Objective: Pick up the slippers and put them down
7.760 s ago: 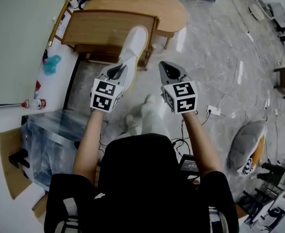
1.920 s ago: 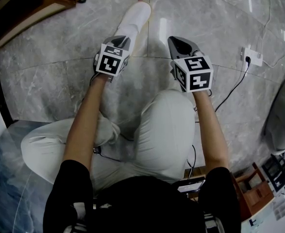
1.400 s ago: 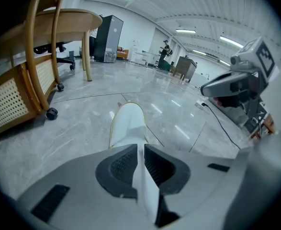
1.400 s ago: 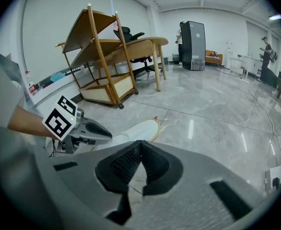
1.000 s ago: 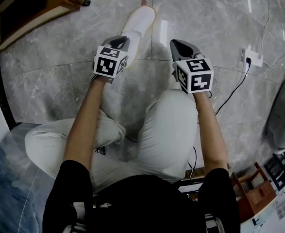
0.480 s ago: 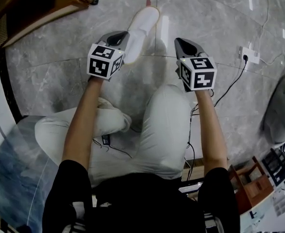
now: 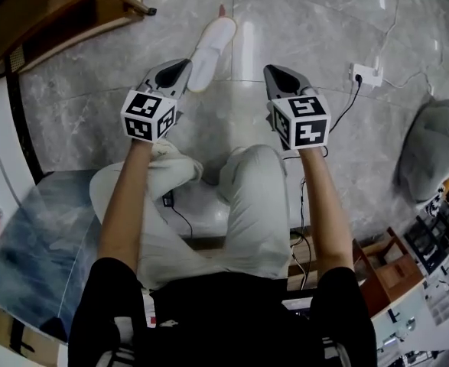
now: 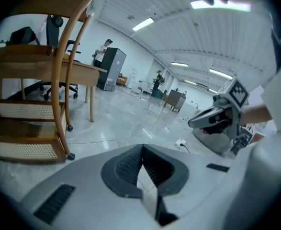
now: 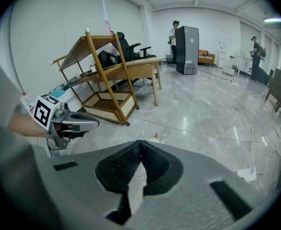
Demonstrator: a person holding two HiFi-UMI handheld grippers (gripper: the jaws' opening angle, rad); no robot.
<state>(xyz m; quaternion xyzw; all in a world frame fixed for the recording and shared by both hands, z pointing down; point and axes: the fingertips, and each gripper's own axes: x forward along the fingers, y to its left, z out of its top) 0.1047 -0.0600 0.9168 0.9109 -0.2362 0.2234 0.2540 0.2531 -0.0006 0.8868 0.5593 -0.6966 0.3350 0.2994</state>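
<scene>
Up you lifted the left tongs point(image 7: 186, 64) and right tongs point(image 7: 272, 71), both closed and empty, leaving the slipper point(image 7: 213, 43) set down on the floor point(image 7: 323, 21).

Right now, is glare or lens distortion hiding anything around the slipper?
Head view: sharp; a glare streak on the marble floor runs beside the white slipper, not over it. Left gripper view: fisheye bend, dark corners, ceiling light blown out. Right gripper view: same bend, glossy reflections on the floor.
</scene>
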